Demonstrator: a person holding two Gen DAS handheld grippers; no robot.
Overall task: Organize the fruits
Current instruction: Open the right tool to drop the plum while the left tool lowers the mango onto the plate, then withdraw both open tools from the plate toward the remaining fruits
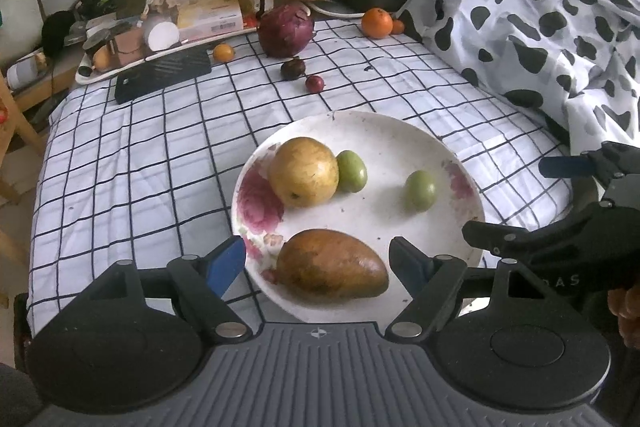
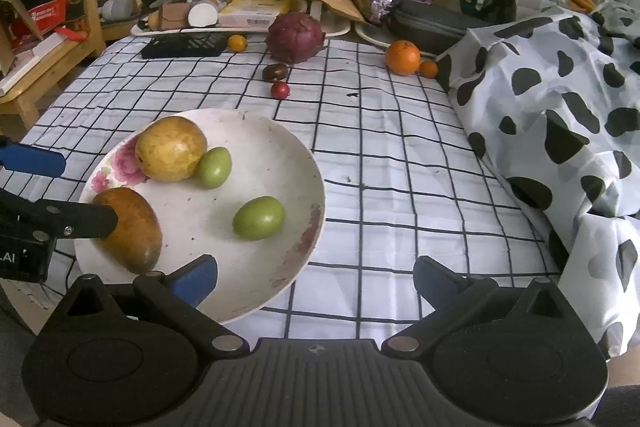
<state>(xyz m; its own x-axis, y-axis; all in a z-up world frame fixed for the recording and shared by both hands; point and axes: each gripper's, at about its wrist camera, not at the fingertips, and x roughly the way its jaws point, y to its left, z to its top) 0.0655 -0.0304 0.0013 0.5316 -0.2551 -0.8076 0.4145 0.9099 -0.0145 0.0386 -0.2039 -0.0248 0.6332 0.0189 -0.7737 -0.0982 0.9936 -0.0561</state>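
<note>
Both grippers hover open over the plate of fruit.

The left gripper (image 1: 318, 263) stands wide, its blue pads either side of the brown mango (image 1: 332, 264) without touching it; the mango lies at the near edge of the flowered white plate (image 1: 384, 131), long axis running across the gap between the pads. The right gripper (image 2: 316, 277) is also wide and empty, over the plate's rim and the checked cloth (image 2: 400, 155). On the plate sit a yellow round fruit (image 1: 303, 171) and two green fruits (image 1: 420, 190). Well beyond lie a small red fruit (image 2: 280, 90), a dark one (image 2: 275, 71), an orange (image 2: 403, 57) and a red cabbage (image 2: 295, 35). I judge the right gripper nearer to these. A spotted fabric (image 2: 560, 99) is heaped at the right, with clutter behind.
</note>
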